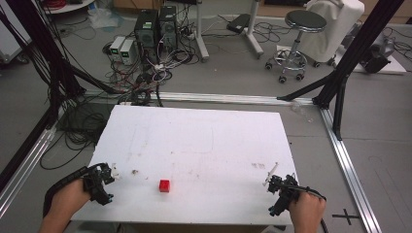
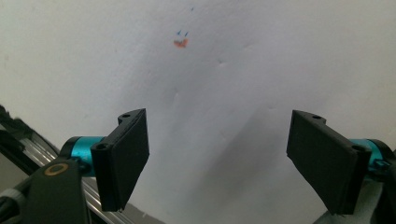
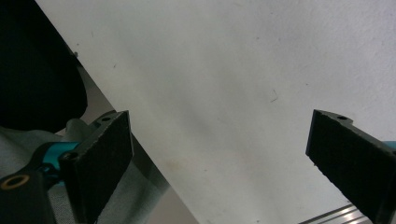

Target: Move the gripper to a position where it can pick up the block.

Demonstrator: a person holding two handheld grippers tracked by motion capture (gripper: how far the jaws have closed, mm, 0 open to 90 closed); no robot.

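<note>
A small red cube (image 1: 164, 185) lies on the white table (image 1: 194, 141), near its front edge and a little left of the middle. My left gripper (image 1: 99, 183) rests at the front left corner, well to the left of the cube. In the left gripper view its jaws stand wide apart over bare white board, and the left gripper (image 2: 219, 163) holds nothing. My right gripper (image 1: 279, 191) sits at the front right corner, far from the cube. The right gripper (image 3: 224, 168) is open too, with only tabletop between its jaws.
A small orange and blue mark (image 2: 180, 42) is on the board ahead of the left gripper. Black frame posts (image 1: 340, 77) and aluminium rails (image 1: 350, 165) flank the table. Beyond it lie tangled cables (image 1: 141, 77), computer boxes (image 1: 155, 26) and a stool (image 1: 296, 43).
</note>
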